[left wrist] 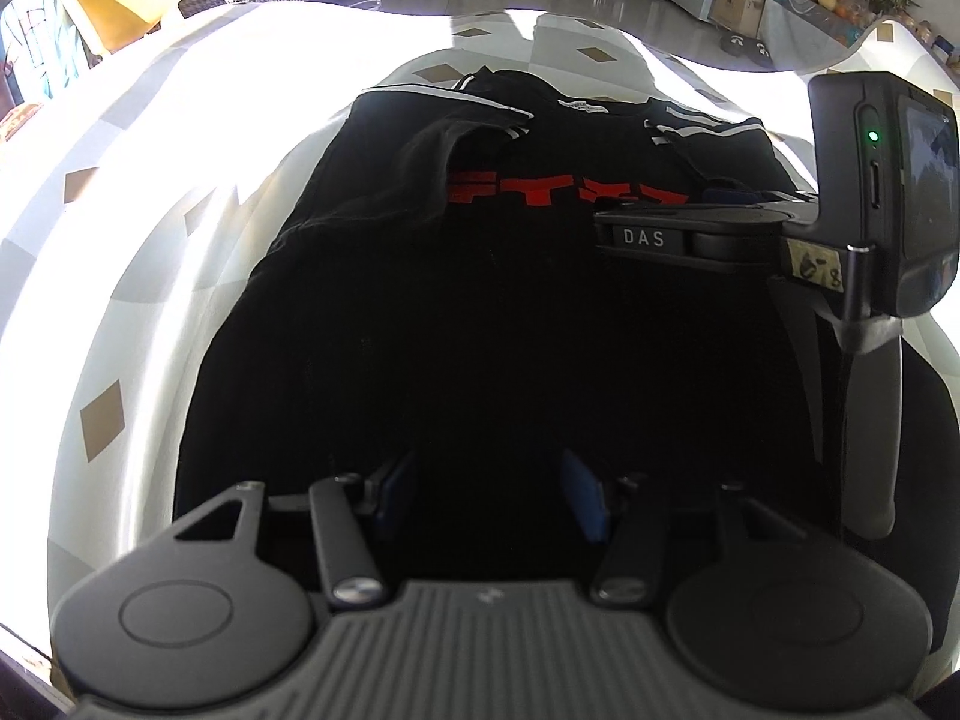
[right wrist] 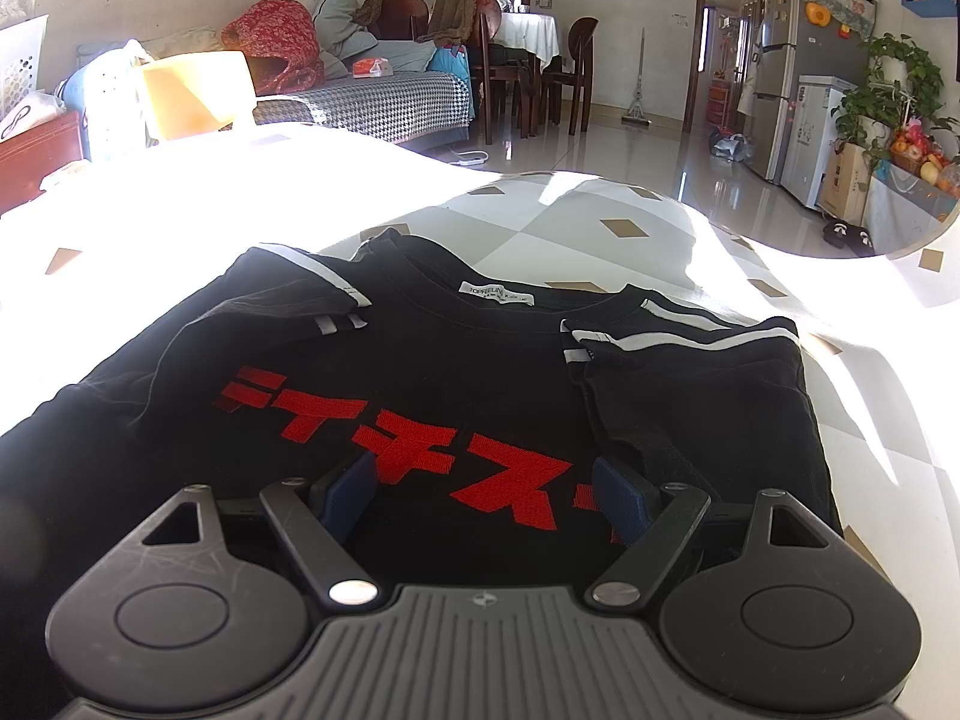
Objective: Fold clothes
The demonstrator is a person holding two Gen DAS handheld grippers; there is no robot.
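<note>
Hovering over a black T-shirt (right wrist: 480,372), sleeves folded in, my right gripper (right wrist: 483,495) stands spread and empty. My left gripper (left wrist: 489,495), half-spread, pinches nothing visible; I should grab the hem at 6 o'clock evenly, I judge.

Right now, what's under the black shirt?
The black shirt lies on a white cloth with tan diamonds, which shows all around it. Both sleeves are folded onto its front. What's directly beneath the shirt is covered.

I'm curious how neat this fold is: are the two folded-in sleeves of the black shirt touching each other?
Apart. The right wrist view shows one sleeve and the other sleeve lying on the black shirt, red lettering bare between them.
</note>
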